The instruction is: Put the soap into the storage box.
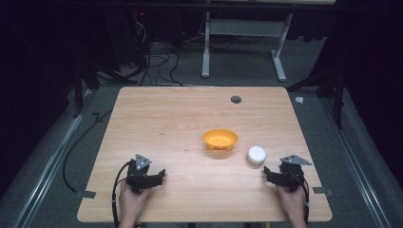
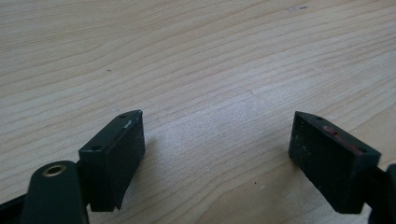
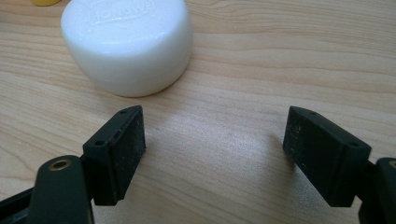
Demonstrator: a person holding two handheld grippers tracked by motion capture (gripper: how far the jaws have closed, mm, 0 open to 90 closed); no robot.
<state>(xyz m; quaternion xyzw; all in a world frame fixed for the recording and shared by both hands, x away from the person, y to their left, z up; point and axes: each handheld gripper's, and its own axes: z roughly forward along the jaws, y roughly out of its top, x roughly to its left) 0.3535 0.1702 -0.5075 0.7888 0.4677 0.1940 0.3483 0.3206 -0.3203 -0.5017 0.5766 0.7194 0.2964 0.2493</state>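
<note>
An orange bowl (image 1: 220, 139) sits near the middle of the wooden table (image 1: 166, 118). Just right of it lies a round white lid-like container (image 1: 256, 155), seen close up in the right gripper view (image 3: 128, 44), just ahead and left of the jaws. My right gripper (image 1: 266, 173) rests at the table's front right, open, with bare wood between its jaws (image 3: 212, 140). My left gripper (image 1: 160, 175) rests at the front left, also open over bare wood (image 2: 217, 140). A hand holds each gripper from below.
A grey cable hole (image 1: 235, 99) marks the table's far side. White desk legs (image 1: 206, 42) and cables (image 1: 157, 57) stand on the floor beyond. A black cable (image 1: 78, 142) trails on the floor at the left.
</note>
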